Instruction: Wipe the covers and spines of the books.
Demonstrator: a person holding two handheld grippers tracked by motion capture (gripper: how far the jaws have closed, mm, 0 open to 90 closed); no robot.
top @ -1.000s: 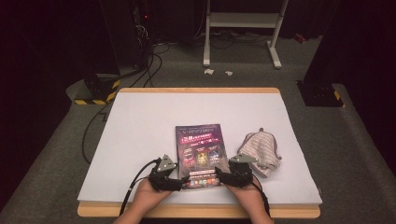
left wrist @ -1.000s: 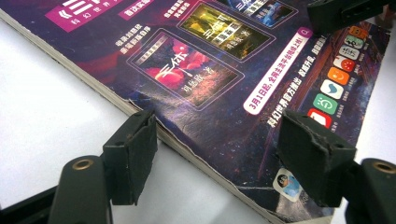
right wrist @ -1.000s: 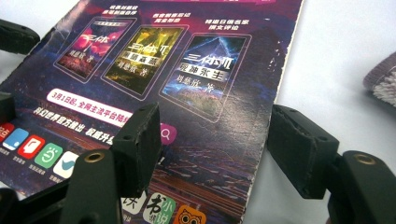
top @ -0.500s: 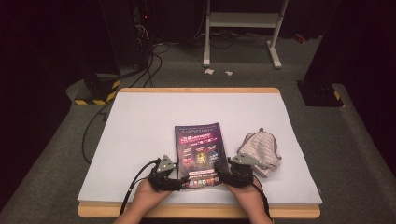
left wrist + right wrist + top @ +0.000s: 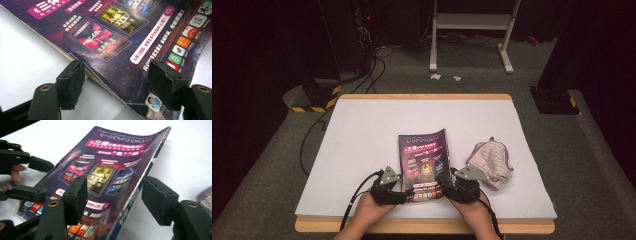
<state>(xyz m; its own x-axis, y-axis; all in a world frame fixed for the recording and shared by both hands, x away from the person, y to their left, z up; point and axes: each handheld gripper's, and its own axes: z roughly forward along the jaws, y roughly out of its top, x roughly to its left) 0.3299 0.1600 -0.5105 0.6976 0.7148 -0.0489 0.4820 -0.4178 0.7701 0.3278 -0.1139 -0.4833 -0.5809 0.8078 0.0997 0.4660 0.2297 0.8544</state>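
- A purple magazine (image 5: 424, 162) lies on the white table (image 5: 362, 140), with its cover facing up.
- The left gripper (image 5: 398, 195) sits at the near left corner of the magazine. Its two black fingers (image 5: 71, 82) are spread apart.
- In the left gripper view, one finger is at the magazine's page edge. The other finger is above the cover, near the little app pictures. The corner of the magazine is between them.
- I cannot tell for sure if the fingers touch the paper, but they do not squeeze it.
- The right gripper (image 5: 451, 189) sits at the near right corner. Its fingers (image 5: 160, 200) are spread wide too.
- In the right gripper view, the magazine's right edge is lifted a bit and runs between the two fingers. They are not pinching it.
- A striped cloth pouch (image 5: 489, 162) lies just to the right of the right gripper, beside the magazine.
- The person's hands (image 5: 369, 215) hold both grippers at the near edge of the table.
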